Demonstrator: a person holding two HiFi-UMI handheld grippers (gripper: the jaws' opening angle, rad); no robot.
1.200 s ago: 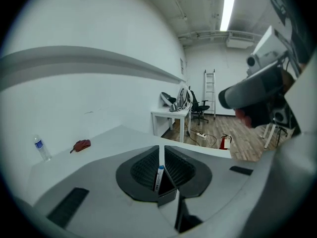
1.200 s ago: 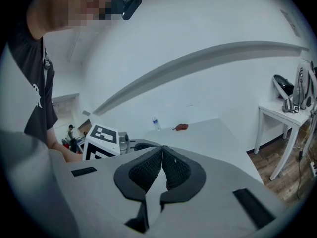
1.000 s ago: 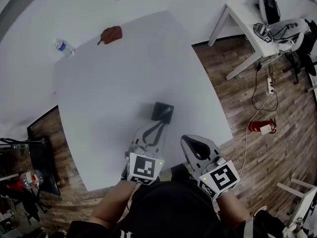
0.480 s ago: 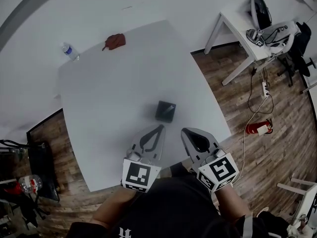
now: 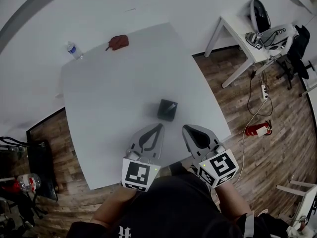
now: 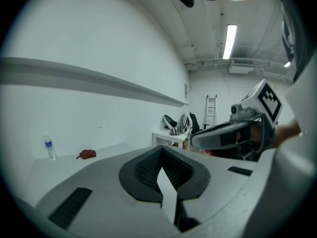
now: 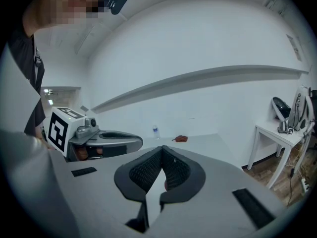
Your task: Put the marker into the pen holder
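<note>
Left gripper (image 5: 159,127) and right gripper (image 5: 185,128) hovered side by side, jaws pressed together, gripping nothing, near pen holder (image 5: 167,109) on table (image 5: 109,83).

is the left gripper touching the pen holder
Apart. The head view shows a strip of white table between the left gripper and the pen holder. The left gripper view shows its jaws together with nothing against them.
</note>
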